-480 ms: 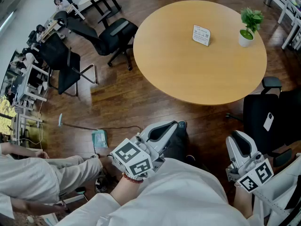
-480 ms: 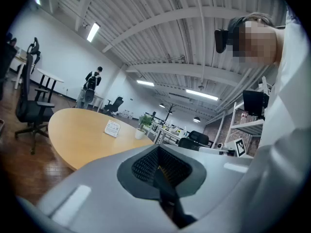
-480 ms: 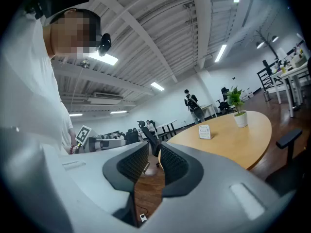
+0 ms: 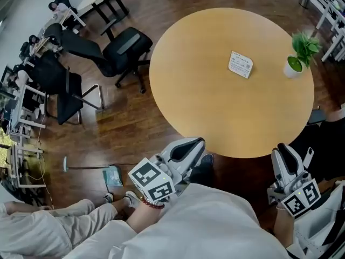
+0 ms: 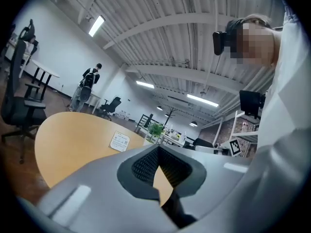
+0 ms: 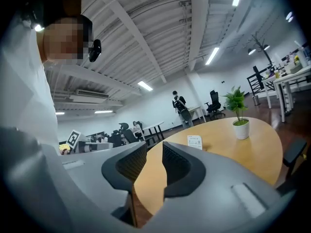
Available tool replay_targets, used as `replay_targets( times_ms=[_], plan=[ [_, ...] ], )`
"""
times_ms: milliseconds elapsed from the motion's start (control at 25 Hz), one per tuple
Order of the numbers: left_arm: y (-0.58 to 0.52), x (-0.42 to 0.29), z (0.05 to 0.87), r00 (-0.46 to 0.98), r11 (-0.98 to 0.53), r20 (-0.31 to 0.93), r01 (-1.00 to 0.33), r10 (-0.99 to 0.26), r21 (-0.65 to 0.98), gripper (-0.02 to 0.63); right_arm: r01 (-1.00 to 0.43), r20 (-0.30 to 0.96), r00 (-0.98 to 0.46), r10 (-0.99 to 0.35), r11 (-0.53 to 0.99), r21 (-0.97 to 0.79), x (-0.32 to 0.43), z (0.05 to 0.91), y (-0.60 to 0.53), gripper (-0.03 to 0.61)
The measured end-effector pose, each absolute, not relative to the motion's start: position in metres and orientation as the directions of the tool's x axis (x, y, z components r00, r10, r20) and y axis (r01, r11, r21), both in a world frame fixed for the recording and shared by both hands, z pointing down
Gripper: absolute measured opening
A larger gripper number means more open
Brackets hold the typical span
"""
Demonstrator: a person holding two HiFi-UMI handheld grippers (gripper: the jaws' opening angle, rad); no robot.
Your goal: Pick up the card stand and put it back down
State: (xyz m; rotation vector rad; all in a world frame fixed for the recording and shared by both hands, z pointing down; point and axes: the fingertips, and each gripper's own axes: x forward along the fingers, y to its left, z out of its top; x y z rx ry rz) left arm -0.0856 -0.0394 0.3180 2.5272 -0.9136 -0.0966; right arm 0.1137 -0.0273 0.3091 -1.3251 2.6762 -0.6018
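The round wooden counter (image 4: 215, 101) fills the upper right of the head view, and the card stand (image 4: 240, 64) sits upright on it, toward its upper right part, untouched and well apart from both tools. A small potted plant (image 4: 296, 58) in a white pot stands near it, further right, close to the counter's edge. The left tool (image 4: 197, 143) is held low in the bottom centre of the frame, just off the counter's near rim and over the dark wooden floor (image 4: 135, 123). In the left gripper view its jaws meet at the tips, with only a sliver of counter colour showing behind them and nothing caught between. From there the card stand (image 5: 119, 141) shows as a small white card left of centre, above the tool (image 5: 158, 149). The right tool (image 4: 285, 150) hangs at the lower right of the head view, also short of the counter. Its own view shows the jaws standing apart with a clear gap and nothing in it (image 6: 154, 152). The card stand (image 6: 194, 141) appears just right of that gap, farther back, with the plant (image 6: 238, 113) beyond it to the right. A black office chair (image 4: 121, 50) stands at the upper left beside the counter, and a person (image 6: 180, 106) stands in the far background.
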Motion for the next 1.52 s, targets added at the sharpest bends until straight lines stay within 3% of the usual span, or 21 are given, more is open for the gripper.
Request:
replay_targets(
  times_ms=[280,520,640,840,1080,1240,1320,1520],
  plan=[
    [-0.113,-0.115,0.323,0.804,-0.701,0.097,-0.564,-0.586,0.437,0.0,-0.788,0.239,-0.603,-0.761,0.523,-0.325,0.103,0.348,-0.113,0.12],
    [-0.177,-0.089,0.314,0.81,-0.669,0.124,-0.55,-0.573,0.5,0.0,-0.787,0.32,-0.617,-0.719,0.565,-0.25,0.124,0.356,-0.243,0.151],
    [-0.213,-0.081,0.323,0.776,-0.626,0.146,-0.591,-0.614,0.509,0.0,-0.753,0.333,-0.657,-0.676,0.605,-0.258,0.12,0.388,-0.319,0.19],
    [-0.251,-0.073,0.328,0.713,-0.544,0.17,-0.647,-0.68,0.534,0.0,-0.72,0.367,-0.684,-0.63,0.664,-0.202,0.12,0.425,-0.417,0.194],
    [-0.28,-0.073,0.352,0.631,-0.445,0.234,-0.719,-0.739,0.534,0.0,-0.679,0.412,-0.722,-0.556,0.682,-0.271,0.105,0.493,-0.472,0.193],
    [-0.291,-0.071,0.363,0.588,-0.397,0.266,-0.753,-0.764,0.525,0.0,-0.632,0.433,-0.755,-0.492,0.72,-0.286,0.085,0.522,-0.486,0.148],
    [-0.291,-0.071,0.361,0.563,-0.375,0.275,-0.771,-0.78,0.514,0.0,-0.607,0.433,-0.772,-0.466,0.744,-0.281,0.08,0.524,-0.488,0.046],
    [-0.278,-0.091,0.367,0.495,-0.324,0.289,-0.816,-0.82,0.478,0.0,-0.567,0.395,-0.806,-0.44,0.765,-0.306,0.075,0.519,-0.477,0.02]
  ],
)
